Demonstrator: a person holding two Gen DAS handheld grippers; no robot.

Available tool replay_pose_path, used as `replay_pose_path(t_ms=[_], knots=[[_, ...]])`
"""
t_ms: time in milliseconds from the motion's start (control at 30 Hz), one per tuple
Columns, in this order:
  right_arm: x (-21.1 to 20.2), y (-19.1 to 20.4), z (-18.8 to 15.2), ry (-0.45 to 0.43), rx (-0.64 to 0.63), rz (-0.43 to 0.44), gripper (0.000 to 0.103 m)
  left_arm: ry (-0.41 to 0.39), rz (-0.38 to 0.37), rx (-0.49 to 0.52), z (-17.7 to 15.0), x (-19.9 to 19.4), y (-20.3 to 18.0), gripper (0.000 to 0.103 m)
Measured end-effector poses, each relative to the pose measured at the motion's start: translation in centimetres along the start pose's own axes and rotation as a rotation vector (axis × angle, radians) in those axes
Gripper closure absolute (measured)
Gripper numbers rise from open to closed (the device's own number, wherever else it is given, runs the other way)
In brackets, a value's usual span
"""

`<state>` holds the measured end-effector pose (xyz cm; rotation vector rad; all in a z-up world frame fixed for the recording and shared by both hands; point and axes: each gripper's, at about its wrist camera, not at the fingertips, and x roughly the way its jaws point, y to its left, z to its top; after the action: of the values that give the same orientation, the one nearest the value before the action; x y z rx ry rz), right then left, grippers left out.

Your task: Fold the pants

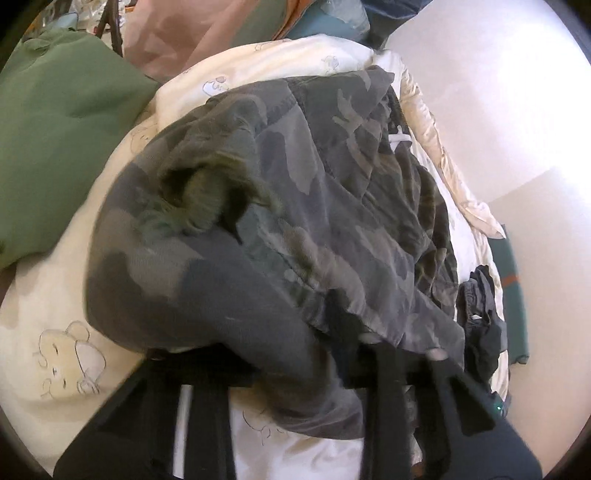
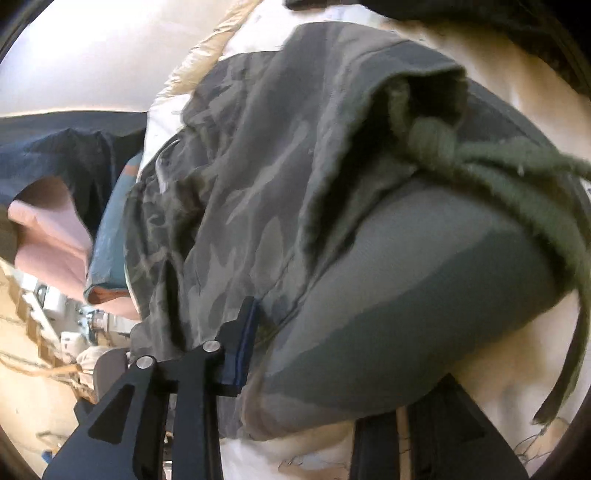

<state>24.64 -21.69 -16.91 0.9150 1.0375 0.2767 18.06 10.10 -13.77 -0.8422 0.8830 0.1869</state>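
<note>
Camouflage pants (image 1: 295, 206) are lying bunched mid-frame on the bed (image 1: 55, 332) | you are pinching them with left gripper (image 1: 295, 354) and right gripper (image 2: 314, 369) | folding barely begun, no tidy fold showing.

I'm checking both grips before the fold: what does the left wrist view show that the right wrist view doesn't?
Left wrist view only: a green cushion, a small dark grey garment and the bear-print cream blanket.

Right wrist view only: the knotted green drawstring at the waistband.

Both: the camouflage pants bunched over the bed, with the left gripper and right gripper each closed on their fabric, and a pink cloth.
</note>
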Motion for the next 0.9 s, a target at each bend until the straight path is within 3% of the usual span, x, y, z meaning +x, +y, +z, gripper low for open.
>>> replay_pose_path(t_ms=[133,200,333,467,733,900], knots=[[-2.4,1.7,0.1,-0.053,-0.091,0.023,0.093,0.041,-0.11,0.003,1.0,0.2,-0.2,0.098],[-3.2,2.3,0.1,-0.072,-0.11,0.014,0.094,0.041,-0.065,0.023,1.1,0.0,-0.4,0.099],[-3.6,1.8,-0.3,-0.049,-0.072,-0.006,0.095,0.063,0.053,-0.046,0.3,-0.6,0.7,0.099],[-5.0,1.9,-1.6,-0.058,-0.077,-0.002,0.096,0.089,0.126,0.03,-2.3,-1.2,0.3,0.1],[-9.5,2.6,-4.3,-0.084,-0.087,0.028,0.097,0.034,0.028,-0.031,-1.9,-5.6,0.4,0.1],[-13.3,3.9,-6.5,-0.051,-0.088,0.025,0.097,0.084,-0.023,-0.003,-2.6,-10.1,-0.7,0.1]])
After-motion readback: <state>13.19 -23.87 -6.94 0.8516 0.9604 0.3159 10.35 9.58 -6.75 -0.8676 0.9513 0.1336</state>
